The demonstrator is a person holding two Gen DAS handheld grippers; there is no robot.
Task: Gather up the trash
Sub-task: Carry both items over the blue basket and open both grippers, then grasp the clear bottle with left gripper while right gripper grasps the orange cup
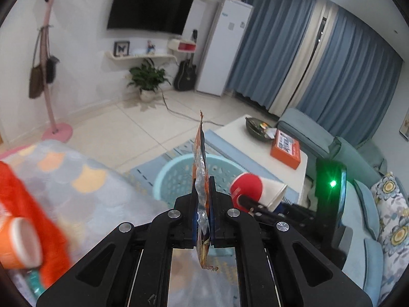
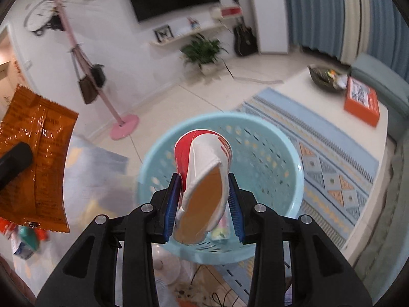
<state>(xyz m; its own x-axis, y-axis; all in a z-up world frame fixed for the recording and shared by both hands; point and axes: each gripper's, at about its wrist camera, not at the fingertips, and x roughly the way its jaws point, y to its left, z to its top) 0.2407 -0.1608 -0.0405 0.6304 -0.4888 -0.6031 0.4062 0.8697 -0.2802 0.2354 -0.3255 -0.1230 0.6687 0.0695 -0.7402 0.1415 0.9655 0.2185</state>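
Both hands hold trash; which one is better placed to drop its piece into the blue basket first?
Right. Its paper cup hangs directly above the basket opening, while the left's wrapper appears nearer the rim.

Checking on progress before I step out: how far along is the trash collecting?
Midway. In hand: the left gripper clamps an orange wrapper, the right gripper squeezes a red-and-white paper cup, both by the blue basket. Neither is dropped yet. Left: an orange cup beside the blanket.
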